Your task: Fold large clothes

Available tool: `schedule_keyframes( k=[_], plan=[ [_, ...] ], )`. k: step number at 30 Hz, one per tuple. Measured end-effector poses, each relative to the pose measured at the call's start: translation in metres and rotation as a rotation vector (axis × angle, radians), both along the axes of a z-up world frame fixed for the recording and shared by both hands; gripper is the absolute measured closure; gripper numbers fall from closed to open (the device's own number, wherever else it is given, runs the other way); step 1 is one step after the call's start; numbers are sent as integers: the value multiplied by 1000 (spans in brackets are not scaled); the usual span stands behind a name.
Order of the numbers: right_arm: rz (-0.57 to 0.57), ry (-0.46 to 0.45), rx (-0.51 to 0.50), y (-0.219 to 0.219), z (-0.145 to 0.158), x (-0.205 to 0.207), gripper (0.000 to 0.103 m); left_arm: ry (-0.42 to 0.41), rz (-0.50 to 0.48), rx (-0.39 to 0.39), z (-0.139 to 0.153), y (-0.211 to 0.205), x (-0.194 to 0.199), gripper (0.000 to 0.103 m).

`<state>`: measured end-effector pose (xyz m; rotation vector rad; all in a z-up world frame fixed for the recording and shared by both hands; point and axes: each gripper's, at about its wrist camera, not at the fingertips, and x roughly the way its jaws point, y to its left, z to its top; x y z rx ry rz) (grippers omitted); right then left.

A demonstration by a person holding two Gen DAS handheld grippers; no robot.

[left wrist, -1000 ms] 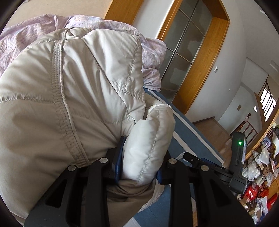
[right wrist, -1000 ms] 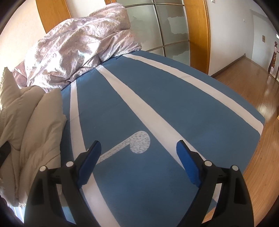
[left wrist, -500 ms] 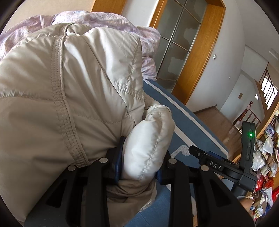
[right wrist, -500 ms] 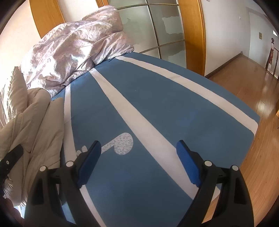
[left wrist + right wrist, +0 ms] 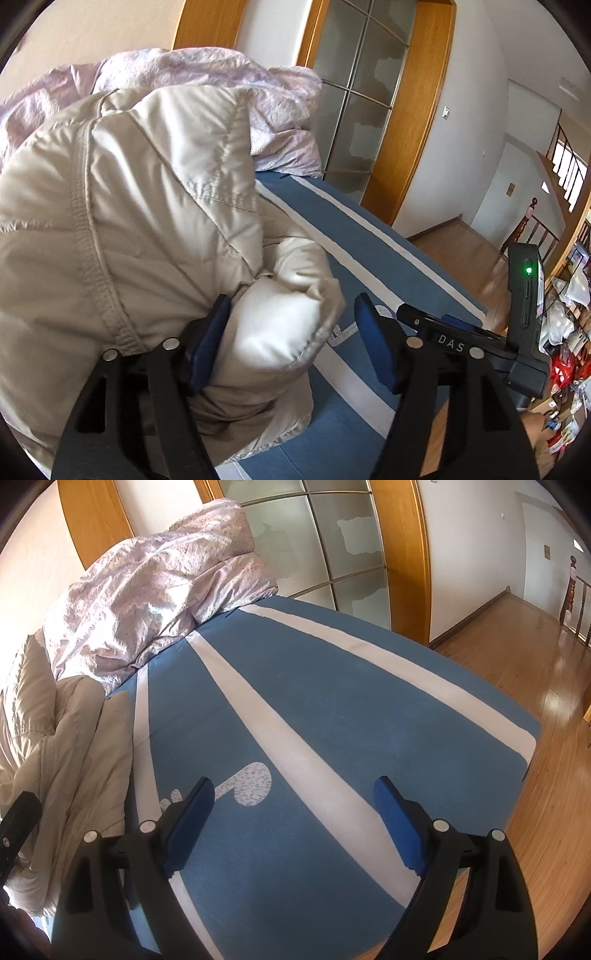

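A beige quilted puffer jacket point(image 5: 129, 229) lies bunched on the blue bed and fills the left of the left wrist view. My left gripper point(image 5: 291, 332) is open; a puffy fold of the jacket sits between its jaws, against the left pad and apart from the right pad. The jacket also shows at the left edge of the right wrist view point(image 5: 70, 746). My right gripper point(image 5: 295, 812) is open and empty above the striped blue sheet. The right gripper's body shows in the left wrist view point(image 5: 480, 343).
The bed has a blue sheet with white stripes point(image 5: 332, 701). A crumpled lilac duvet point(image 5: 155, 602) is heaped at the head. Wood-framed glass doors point(image 5: 332, 554) stand behind it. Wooden floor point(image 5: 535, 646) lies right of the bed edge, with cluttered shelves point(image 5: 565, 332) beyond.
My left gripper has opened and let go of the jacket fold, which has sagged onto the bed. The right gripper stayed open and shifted slightly over the sheet.
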<state>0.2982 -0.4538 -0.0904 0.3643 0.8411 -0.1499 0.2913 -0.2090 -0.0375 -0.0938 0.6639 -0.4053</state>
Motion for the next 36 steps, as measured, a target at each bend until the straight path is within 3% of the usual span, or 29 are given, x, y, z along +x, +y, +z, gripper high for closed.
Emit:
schedule_keyframes(
  k=[5,10,23,28,36],
  plan=[
    [-3,-8,-4,0,3,-5,15,17,-2,-48,11,5,-3,33],
    [-1,-19,0,5,8,-11,15,3,-24,-52,26,3,-21,18],
    [16,-70,-14,24,33,-45,15,-27,-71,-23,54,-1,-65,17],
    [70,-124,-2,43,55,-64,15,-40,-26,-2,63,19,-79,17],
    [239,-287,-17,106,119,-77,15,-93,128,8,88,78,-94,17]
  ],
)
